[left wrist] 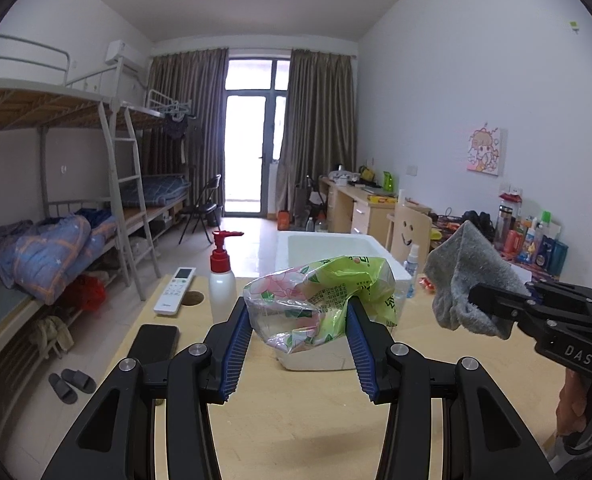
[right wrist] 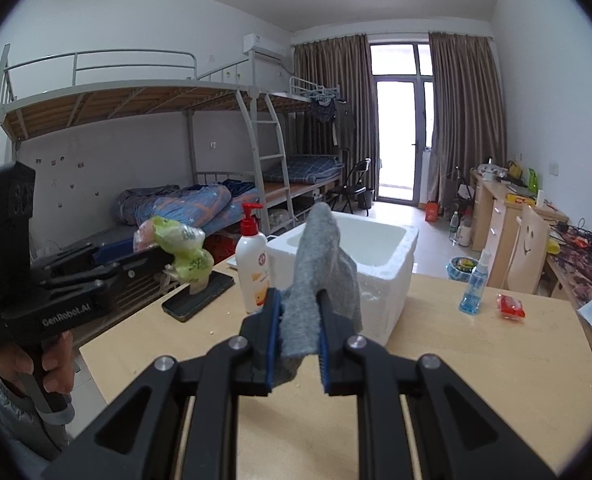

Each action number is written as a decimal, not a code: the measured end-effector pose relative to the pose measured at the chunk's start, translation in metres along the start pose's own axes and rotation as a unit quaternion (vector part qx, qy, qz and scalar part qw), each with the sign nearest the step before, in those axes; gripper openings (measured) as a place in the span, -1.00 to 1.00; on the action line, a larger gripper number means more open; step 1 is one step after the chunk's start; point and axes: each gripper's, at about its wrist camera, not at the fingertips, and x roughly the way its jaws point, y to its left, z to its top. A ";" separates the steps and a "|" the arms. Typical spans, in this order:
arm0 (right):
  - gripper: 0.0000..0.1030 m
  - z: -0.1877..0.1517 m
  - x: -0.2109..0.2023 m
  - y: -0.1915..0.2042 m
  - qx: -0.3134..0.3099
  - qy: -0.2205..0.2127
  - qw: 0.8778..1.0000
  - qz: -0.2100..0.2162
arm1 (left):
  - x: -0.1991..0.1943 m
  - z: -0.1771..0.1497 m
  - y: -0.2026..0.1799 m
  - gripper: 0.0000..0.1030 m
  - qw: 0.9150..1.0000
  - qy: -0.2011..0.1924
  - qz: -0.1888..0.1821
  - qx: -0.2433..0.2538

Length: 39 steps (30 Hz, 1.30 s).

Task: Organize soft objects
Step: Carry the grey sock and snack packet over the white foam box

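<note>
Open-topped white foam box (right wrist: 380,264): cavity unobstructed from above. Left flank blocked by white pump bottle with red cap (right wrist: 251,264) and black phone (right wrist: 197,294). Right flank: bare wooden tabletop (right wrist: 476,360); small blue spray bottle (right wrist: 474,284), red packet (right wrist: 510,306) standing apart.

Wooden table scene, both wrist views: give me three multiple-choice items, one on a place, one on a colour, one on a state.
1. Where does the white foam box stand?
A. on the wooden table
B. on the floor
C. on a bunk

2. What colour is the pump on the lotion bottle?
A. blue
B. red
C. green

3. What do the right tongs hold?
A. nothing
B. a phone
C. a grey sock

Answers:
1 A, the box rests on the tabletop behind the sock.
2 B, its pump head is red over a white body.
3 C, the pads press on the sock, while the left tongs clamp a crumpled plastic bag.
</note>
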 end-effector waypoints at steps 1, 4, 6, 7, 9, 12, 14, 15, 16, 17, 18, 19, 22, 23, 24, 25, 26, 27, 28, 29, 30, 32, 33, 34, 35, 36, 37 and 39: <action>-0.61 0.002 0.001 0.000 0.001 0.001 1.000 -0.002 | 0.004 0.002 0.001 -0.06 1.000 0.002 0.001 -0.001; -0.61 0.008 0.007 0.000 -0.004 0.004 1.000 -0.004 | 0.012 0.006 0.005 -0.06 1.000 0.004 0.005 -0.003; -0.61 0.010 0.013 0.003 -0.007 0.005 1.000 -0.007 | 0.020 0.009 0.005 -0.06 1.000 0.009 0.008 -0.004; -0.61 0.011 0.014 0.003 -0.007 0.005 1.000 -0.008 | 0.021 0.009 0.005 -0.06 1.000 0.010 0.008 -0.004; -0.61 0.015 0.018 0.003 -0.006 0.007 1.000 -0.011 | 0.026 0.011 0.006 -0.06 1.000 0.012 0.012 -0.003; -0.61 0.019 0.024 0.003 -0.010 0.009 1.000 -0.016 | 0.034 0.016 0.007 -0.06 1.000 0.014 0.013 -0.002; -0.61 0.023 0.027 0.004 -0.015 0.011 1.000 -0.021 | 0.039 0.019 0.009 -0.06 1.000 0.014 0.016 0.000; -0.61 0.025 0.029 0.003 -0.017 0.011 0.999 -0.025 | 0.041 0.021 0.009 -0.06 1.000 0.015 0.018 0.001; -0.61 0.028 0.031 0.004 -0.018 0.012 0.999 -0.026 | 0.044 0.021 0.009 -0.06 1.000 0.016 0.018 0.001; -0.61 0.030 0.032 0.003 -0.019 0.012 0.999 -0.026 | 0.047 0.023 0.010 -0.06 1.000 0.017 0.017 -0.001; -0.61 0.032 0.033 0.002 -0.020 0.011 0.999 -0.026 | 0.048 0.024 0.010 -0.06 1.000 0.018 0.017 -0.001; -0.61 0.034 0.035 0.002 -0.022 0.012 0.999 -0.027 | 0.050 0.025 0.009 -0.06 1.000 0.018 0.018 0.000; -0.61 0.040 0.042 0.000 -0.029 0.014 0.999 -0.025 | 0.056 0.028 0.009 -0.06 1.000 0.020 0.019 0.000; -0.61 0.041 0.046 -0.001 -0.031 0.016 0.999 -0.026 | 0.056 0.027 0.009 -0.06 1.000 0.020 0.019 0.001; -0.61 0.043 0.048 -0.002 -0.030 0.017 0.999 -0.026 | 0.057 0.028 0.008 -0.06 1.000 0.021 0.020 0.002; -0.61 0.044 0.051 -0.003 -0.030 0.017 0.999 -0.026 | 0.059 0.029 0.008 -0.06 1.000 0.020 0.021 0.002; -0.61 0.045 0.053 -0.004 -0.031 0.018 0.999 -0.024 | 0.063 0.030 0.009 -0.06 1.000 0.021 0.022 0.001; -0.61 0.047 0.056 -0.006 -0.033 0.016 0.999 -0.024 | 0.065 0.031 0.009 -0.06 1.000 0.022 0.023 0.001; -0.61 0.048 0.058 -0.006 -0.034 0.016 0.999 -0.026 | 0.067 0.032 0.008 -0.06 0.999 0.023 0.024 0.001; -0.61 0.049 0.060 -0.008 -0.035 0.016 0.999 -0.027 | 0.070 0.033 0.008 -0.06 0.999 0.024 0.026 0.002; -0.61 0.050 0.063 -0.009 -0.035 0.016 0.999 -0.028 | 0.072 0.033 0.007 -0.06 0.999 0.024 0.029 0.002; -0.61 0.052 0.067 -0.011 -0.034 0.017 0.999 -0.028 | 0.078 0.035 0.007 -0.06 0.999 0.027 0.038 0.005; -0.61 0.053 0.070 -0.013 -0.032 0.018 0.999 -0.028 | 0.080 0.036 0.007 -0.06 0.999 0.027 0.040 0.005; -0.61 0.053 0.072 -0.013 -0.032 0.020 0.999 -0.026 | 0.081 0.036 0.004 -0.06 0.999 0.027 0.042 0.006; -0.61 0.053 0.076 -0.014 -0.033 0.021 0.999 -0.025 | 0.082 0.036 0.003 -0.06 0.999 0.026 0.044 0.009; -0.61 0.053 0.077 -0.016 -0.033 0.022 0.999 -0.025 | 0.083 0.036 0.003 -0.06 0.999 0.026 0.044 0.010; -0.61 0.053 0.079 -0.017 -0.035 0.024 0.999 -0.025 | 0.084 0.035 0.001 -0.06 0.999 0.027 0.045 0.010; -0.61 0.054 0.086 -0.019 -0.033 0.028 0.999 -0.021 | 0.087 0.035 0.002 -0.06 0.999 0.029 0.045 0.009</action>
